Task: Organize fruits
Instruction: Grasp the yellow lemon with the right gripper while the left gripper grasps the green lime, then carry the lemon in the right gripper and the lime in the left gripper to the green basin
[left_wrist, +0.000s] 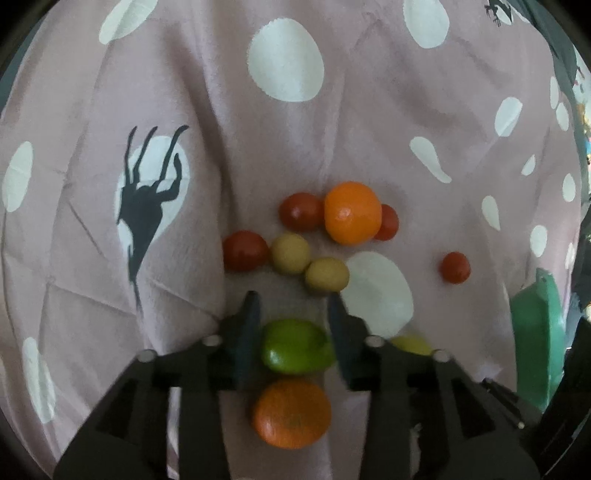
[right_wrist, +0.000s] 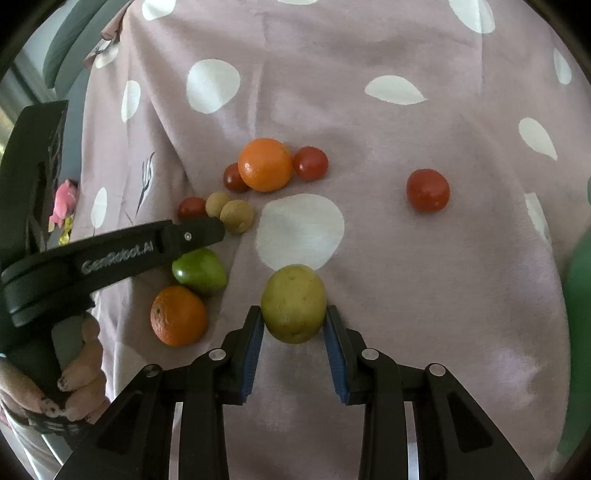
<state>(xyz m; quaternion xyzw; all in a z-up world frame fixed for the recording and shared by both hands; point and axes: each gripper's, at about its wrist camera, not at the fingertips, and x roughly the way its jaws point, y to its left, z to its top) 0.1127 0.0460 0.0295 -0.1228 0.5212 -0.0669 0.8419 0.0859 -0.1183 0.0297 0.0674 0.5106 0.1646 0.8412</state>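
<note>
Fruits lie on a pink spotted cloth. My left gripper hangs over a green fruit, which sits between its fingers; an orange lies just nearer. Beyond are two tan fruits, red tomatoes and a second orange. In the right wrist view my right gripper has its blue pads against a yellow-green fruit. The left gripper shows there above the green fruit, beside the near orange.
A lone red tomato lies apart to the right. A green container stands at the right edge of the cloth. A person's hand holds the left gripper's handle. The cloth's left edge drops off.
</note>
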